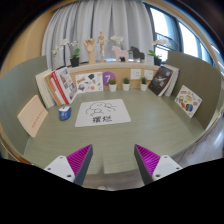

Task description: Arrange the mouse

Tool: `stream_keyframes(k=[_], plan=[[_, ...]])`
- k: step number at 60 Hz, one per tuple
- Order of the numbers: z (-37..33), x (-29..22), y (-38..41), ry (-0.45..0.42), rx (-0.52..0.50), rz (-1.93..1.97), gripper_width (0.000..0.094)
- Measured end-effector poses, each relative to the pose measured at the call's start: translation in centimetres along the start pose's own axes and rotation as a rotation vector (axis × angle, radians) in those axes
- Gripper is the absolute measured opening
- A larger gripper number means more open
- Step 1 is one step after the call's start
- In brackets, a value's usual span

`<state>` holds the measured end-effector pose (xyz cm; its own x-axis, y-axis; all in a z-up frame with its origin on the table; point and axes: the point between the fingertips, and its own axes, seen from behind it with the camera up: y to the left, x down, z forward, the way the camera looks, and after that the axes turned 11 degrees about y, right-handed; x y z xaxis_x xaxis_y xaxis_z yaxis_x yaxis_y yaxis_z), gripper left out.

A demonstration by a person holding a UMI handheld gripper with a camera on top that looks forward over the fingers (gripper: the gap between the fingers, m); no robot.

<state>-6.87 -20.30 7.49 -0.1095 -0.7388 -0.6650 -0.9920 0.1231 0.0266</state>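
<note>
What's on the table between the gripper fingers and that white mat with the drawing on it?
Nothing: in the gripper view the green table is bare from the open hand-held gripper up to the white mat. No mouse shows.

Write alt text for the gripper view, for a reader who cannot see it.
The gripper hangs open and empty over a green table, its two pink-padded fingers apart. Beyond the fingers lie a white mat with drawings and a small blue cup, with books and cards propped along the back. No mouse is visible.
</note>
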Motion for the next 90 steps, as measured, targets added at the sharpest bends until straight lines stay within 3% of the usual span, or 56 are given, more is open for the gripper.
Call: stream_keyframes(k=[19,47,61,65,79,90], plan=[[9.5,0.2,17.3,0.115,-0.154,-0.151,0.0852],[22.1,-11.2,26.8,0.13,-0.131,-0.152,0.0828],[24.6,-13.1,27.6,0.152,-0.11,-0.14,0.0671],[24.8,-13.1,27.5,0.16,-0.102,-0.143,0.0564],[24.9,-13.3,27.4,0.192,-0.112,-0.155,0.0411],[24.0,-14.7,27.0,0.236,-0.129,-0.235,0.0367]])
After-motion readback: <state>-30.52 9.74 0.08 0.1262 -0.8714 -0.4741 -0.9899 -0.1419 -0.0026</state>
